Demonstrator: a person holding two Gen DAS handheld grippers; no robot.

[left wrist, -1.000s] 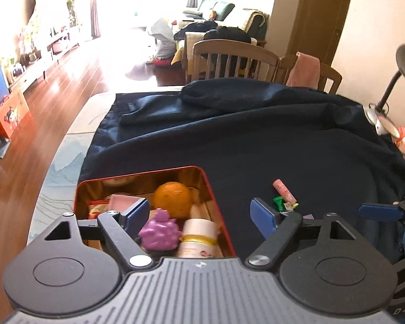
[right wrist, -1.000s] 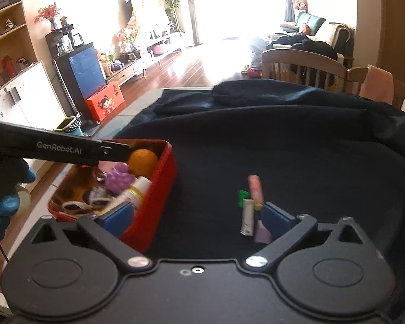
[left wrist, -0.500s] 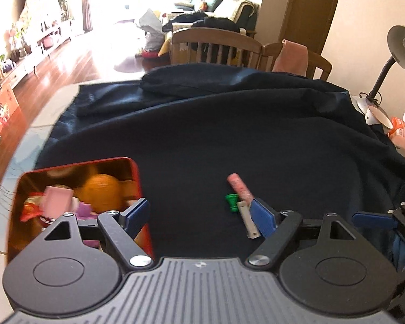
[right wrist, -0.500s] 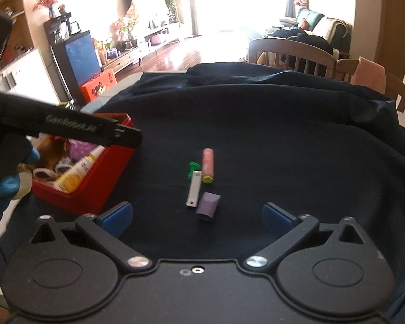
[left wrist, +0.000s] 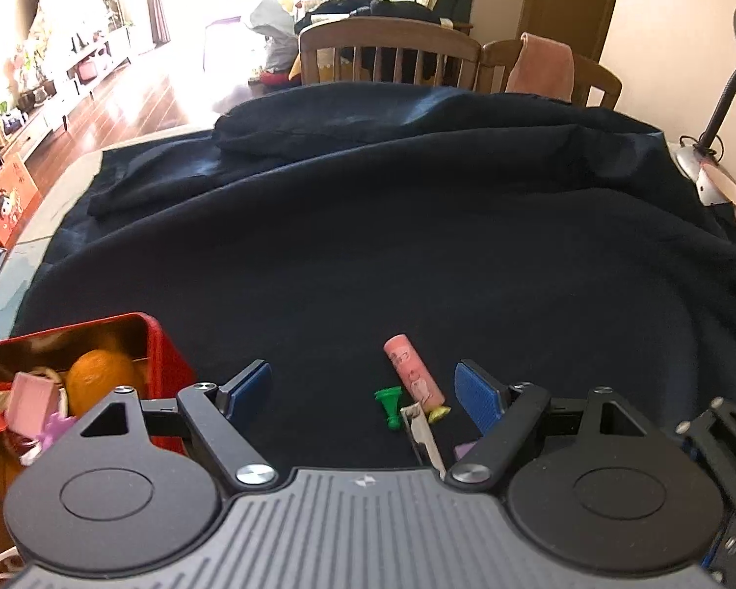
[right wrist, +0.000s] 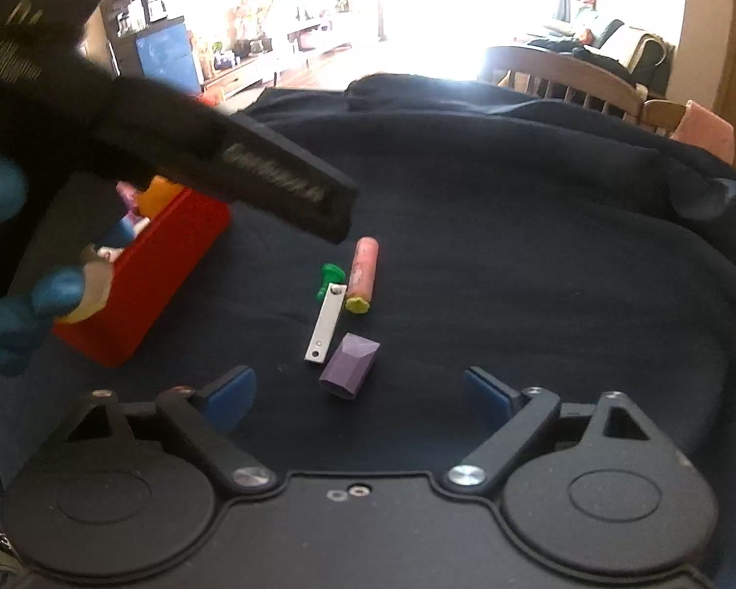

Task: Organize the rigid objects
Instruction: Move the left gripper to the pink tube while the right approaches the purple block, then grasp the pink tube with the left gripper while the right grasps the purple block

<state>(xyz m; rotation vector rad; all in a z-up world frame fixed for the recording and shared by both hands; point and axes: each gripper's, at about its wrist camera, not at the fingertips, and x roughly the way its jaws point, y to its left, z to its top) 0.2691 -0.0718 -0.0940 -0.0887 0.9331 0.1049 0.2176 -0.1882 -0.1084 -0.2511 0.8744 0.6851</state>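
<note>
A red tin box [left wrist: 159, 351] [right wrist: 157, 265] with an orange [left wrist: 98, 373] and several small items stands at the left on the dark cloth. To its right lie a pink tube [left wrist: 412, 375] [right wrist: 363, 270], a green peg [left wrist: 389, 405] [right wrist: 329, 279], a flat silver clip [left wrist: 424, 434] [right wrist: 325, 329] and a purple block [right wrist: 349, 365]. My left gripper [left wrist: 365, 395] is open and empty, with these small items between its fingers. My right gripper [right wrist: 360, 388] is open and empty, just in front of the purple block.
The dark blue cloth [left wrist: 417, 226] covers the table and is bunched at the far side. Wooden chairs [left wrist: 390, 51] stand behind it. A desk lamp [left wrist: 726, 98] is at the far right. The left gripper's body crosses the upper left of the right wrist view [right wrist: 221, 162].
Both grippers have moved right, from over the red box to the small items on the cloth. The box has slid to the left of both views. Both stay open.
</note>
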